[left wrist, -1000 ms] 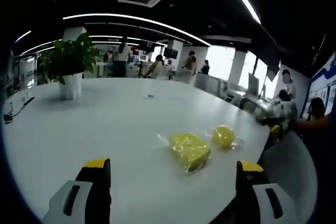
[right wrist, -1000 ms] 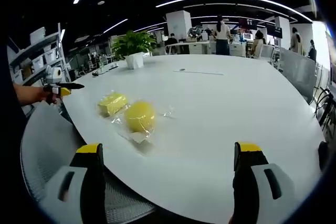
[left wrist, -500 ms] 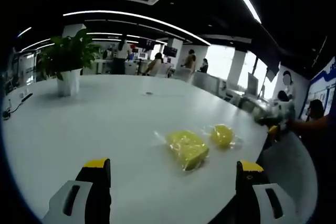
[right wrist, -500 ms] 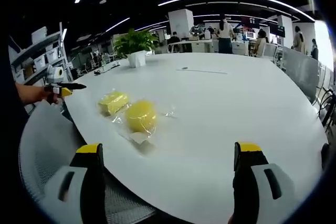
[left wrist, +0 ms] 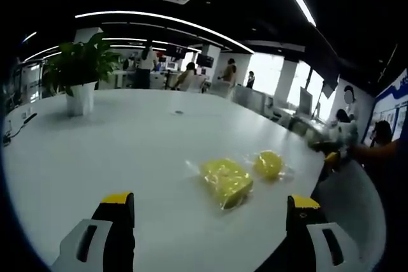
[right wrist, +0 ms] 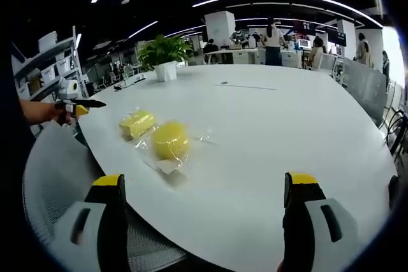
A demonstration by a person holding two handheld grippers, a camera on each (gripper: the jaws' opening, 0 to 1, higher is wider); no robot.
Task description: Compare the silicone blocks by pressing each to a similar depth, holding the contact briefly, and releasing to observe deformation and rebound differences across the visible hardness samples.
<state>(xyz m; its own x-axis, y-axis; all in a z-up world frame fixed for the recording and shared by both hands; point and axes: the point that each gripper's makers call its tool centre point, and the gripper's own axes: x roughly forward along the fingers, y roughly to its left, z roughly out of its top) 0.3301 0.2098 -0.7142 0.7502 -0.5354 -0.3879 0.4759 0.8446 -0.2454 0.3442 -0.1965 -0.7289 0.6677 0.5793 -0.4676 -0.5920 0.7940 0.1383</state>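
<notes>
We see a big white table (left wrist: 127, 151) (right wrist: 268, 132) running far back into an open office. A potted plant (left wrist: 80, 78) (right wrist: 162, 55) stands at its far end, well apart from everything else.

Near the table's edge lie two yellow silicone pieces, each in a clear wrapper and just beside one another. The square block (left wrist: 224, 181) (right wrist: 137, 123) lies flat; in the left gripper view its long axis runs from upper left to lower right, one corner pointing toward the camera. The round block (left wrist: 269, 164) (right wrist: 169, 141) has no clear long axis, and we cannot tell through the crinkled wrapper whether the two touch.

The left gripper (left wrist: 210, 221) hangs above the table short of the square block, its jaws spread wide with nothing between them. The right gripper (right wrist: 203, 211) is over the table's near edge, jaws likewise wide apart and bare, the round block ahead of it. In the right gripper view the other gripper shows at far left, held in a hand (right wrist: 39, 113).
</notes>
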